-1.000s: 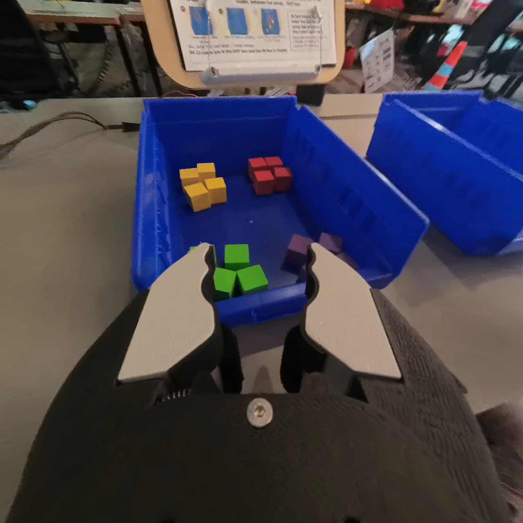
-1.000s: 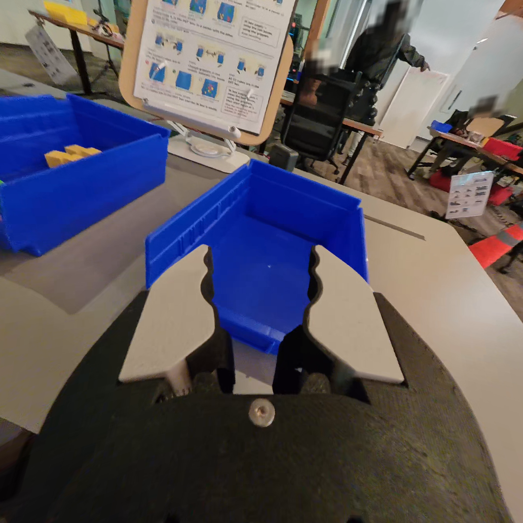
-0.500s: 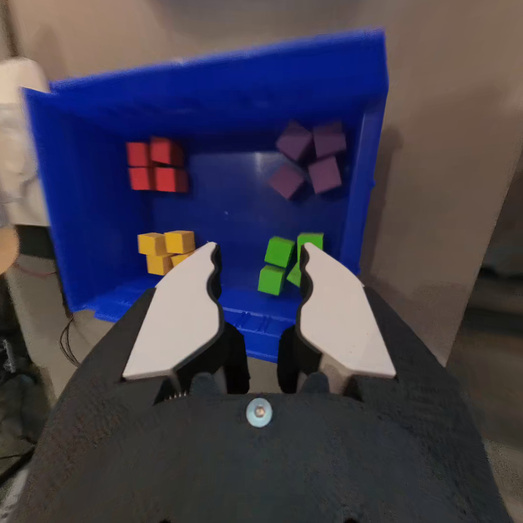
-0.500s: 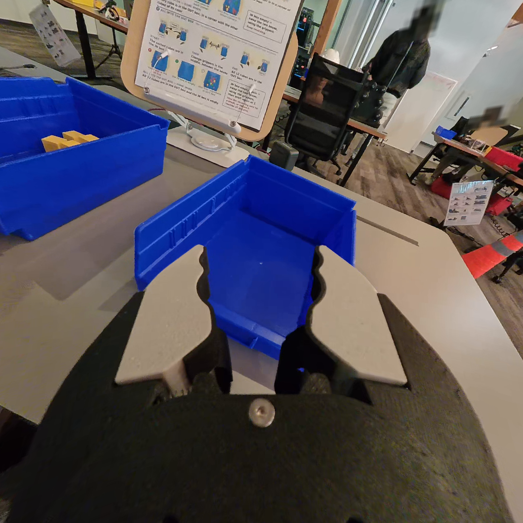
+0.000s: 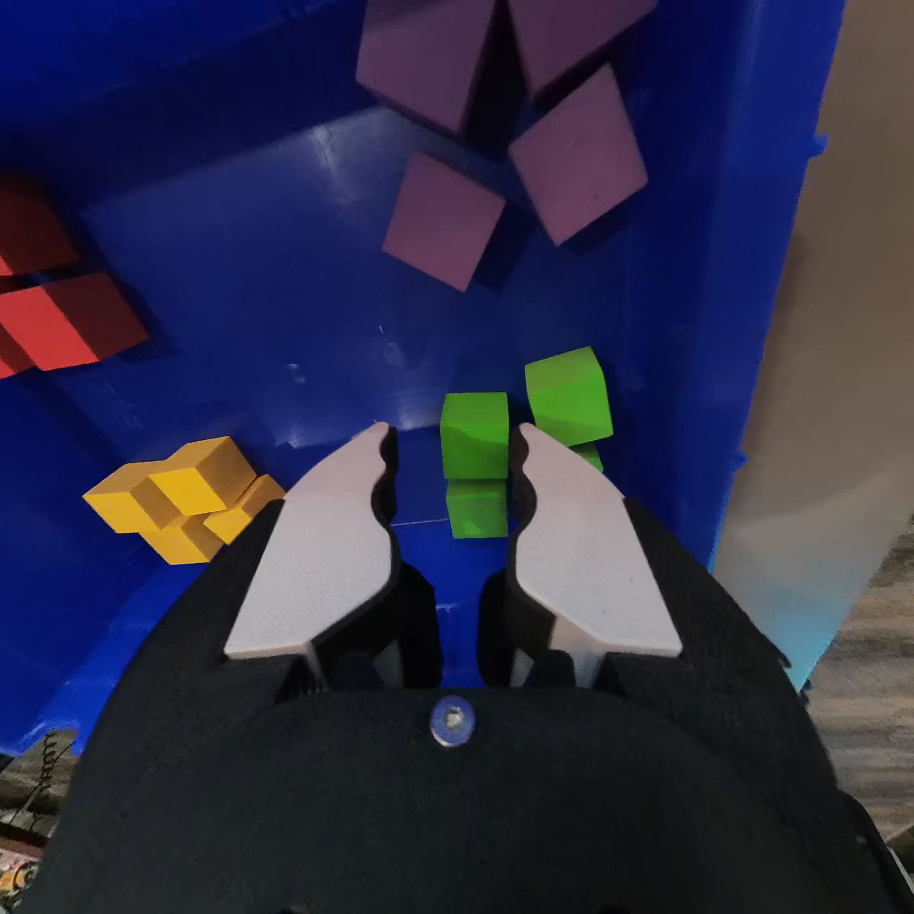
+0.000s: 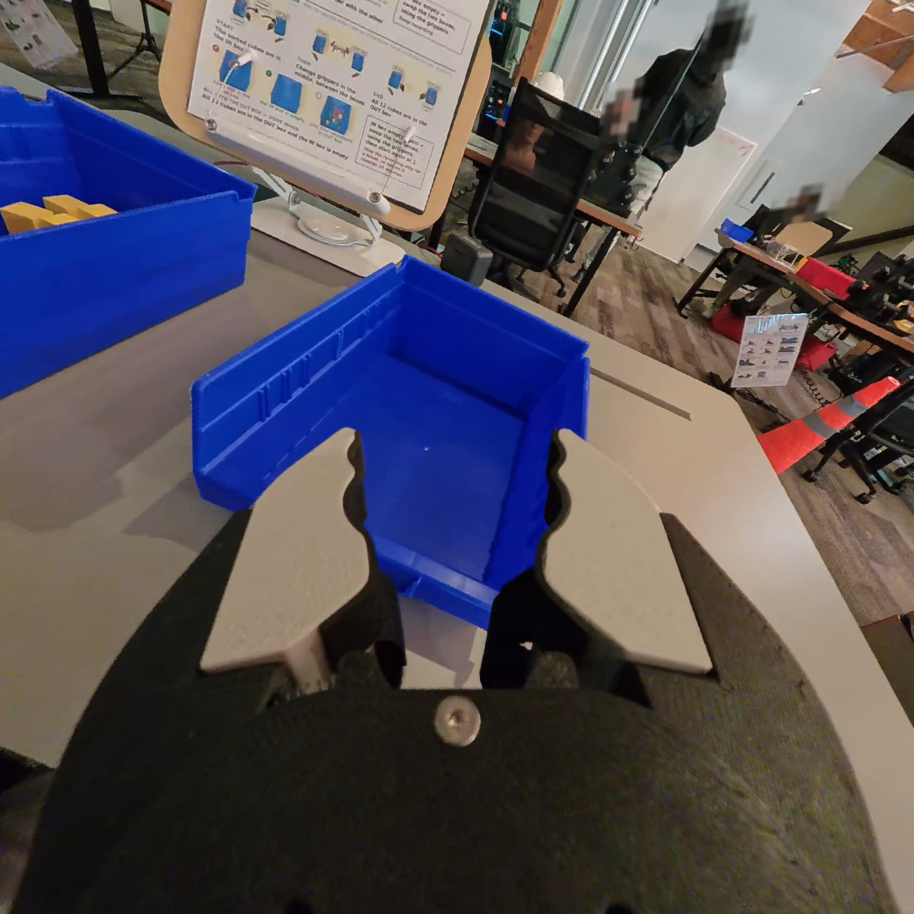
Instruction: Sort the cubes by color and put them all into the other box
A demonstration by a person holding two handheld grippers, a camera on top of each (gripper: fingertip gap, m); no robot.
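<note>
Left wrist view: left claw [image 5: 451,435] agape, empty | green cubes [image 5: 474,435]: perhaps four (one half-hidden) | right claw [image 6: 455,440] agape, empty

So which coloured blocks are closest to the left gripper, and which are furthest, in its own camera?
From the left gripper, nearest first:
1. Green wooden cubes, right between its open fingers and by the right finger.
2. Yellow wooden cubes, just left of the left finger.
3. Purple wooden cubes ahead on the right and red wooden cubes far left: too close to call.
</note>
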